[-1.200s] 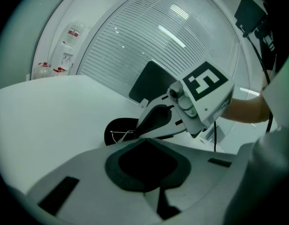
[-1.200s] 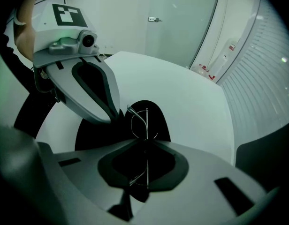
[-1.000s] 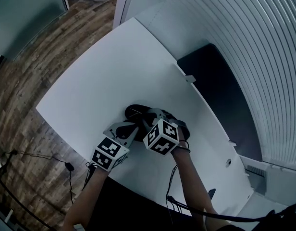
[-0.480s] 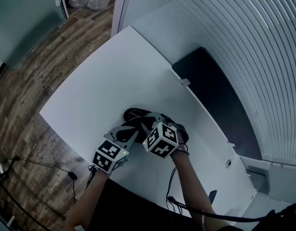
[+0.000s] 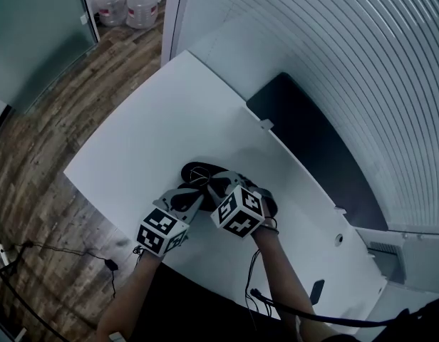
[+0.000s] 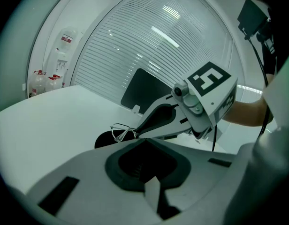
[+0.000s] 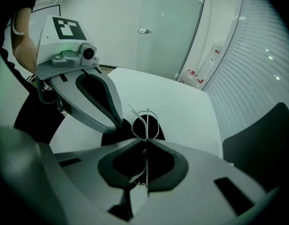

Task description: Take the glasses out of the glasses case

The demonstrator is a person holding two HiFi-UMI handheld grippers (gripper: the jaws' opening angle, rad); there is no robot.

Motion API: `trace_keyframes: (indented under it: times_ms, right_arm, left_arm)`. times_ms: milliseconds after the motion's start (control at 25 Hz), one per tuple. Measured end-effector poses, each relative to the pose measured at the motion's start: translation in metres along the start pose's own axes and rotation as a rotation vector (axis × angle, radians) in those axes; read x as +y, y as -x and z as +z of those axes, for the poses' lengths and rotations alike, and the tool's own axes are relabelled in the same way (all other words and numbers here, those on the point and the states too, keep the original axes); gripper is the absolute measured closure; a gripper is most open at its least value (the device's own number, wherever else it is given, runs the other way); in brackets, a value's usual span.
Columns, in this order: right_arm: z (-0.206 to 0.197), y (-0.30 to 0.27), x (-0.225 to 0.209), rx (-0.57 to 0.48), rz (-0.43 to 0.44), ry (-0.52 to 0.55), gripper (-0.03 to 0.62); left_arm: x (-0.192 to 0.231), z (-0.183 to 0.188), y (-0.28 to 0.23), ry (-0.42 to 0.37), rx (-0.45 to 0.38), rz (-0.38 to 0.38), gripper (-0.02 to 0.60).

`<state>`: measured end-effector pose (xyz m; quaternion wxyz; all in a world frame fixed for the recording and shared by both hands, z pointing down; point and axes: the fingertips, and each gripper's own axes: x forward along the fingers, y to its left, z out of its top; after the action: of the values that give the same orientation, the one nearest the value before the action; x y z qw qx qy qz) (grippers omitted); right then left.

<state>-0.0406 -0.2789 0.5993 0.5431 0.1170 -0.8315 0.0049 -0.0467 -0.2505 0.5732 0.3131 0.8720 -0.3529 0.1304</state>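
Observation:
A black glasses case (image 5: 198, 170) lies open on the white table (image 5: 148, 134), near its front edge. My right gripper (image 5: 219, 184) points steeply down over the case and is shut on thin wire-framed glasses (image 7: 145, 117), which hang just above the case (image 7: 154, 125). The frame's wire runs up between the jaws of the right gripper (image 7: 146, 140). My left gripper (image 5: 197, 193) reaches in from the left, shut, its tips pinched on the case's near edge (image 6: 103, 140). In the left gripper view the glasses (image 6: 120, 131) stick out from the tips of the right gripper (image 6: 136, 132).
A dark chair (image 5: 312, 141) stands behind the table's far edge, against a ribbed white wall. Water bottles (image 5: 127, 6) stand on the wooden floor at the far left. Cables (image 5: 70, 251) trail on the floor by the table's near side.
The right gripper has risen a little with the glasses in its jaws. The left gripper has stayed at the case.

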Motion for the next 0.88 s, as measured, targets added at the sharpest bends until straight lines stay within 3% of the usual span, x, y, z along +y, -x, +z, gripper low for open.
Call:
trace_keyframes:
  times_ms: [440, 880]
  right_arm:
    - [0.016, 0.043, 0.006, -0.122, -0.069, -0.115, 0.553]
    - [0.027, 0.095, 0.011, -0.329, -0.188, -0.280, 0.553]
  left_arm:
    - [-0.015, 0.008, 0.018, -0.026, -0.021, 0.002, 0.572]
    - [-0.034, 0.033, 0.039, -0.079, -0.066, 0.010, 0.572]
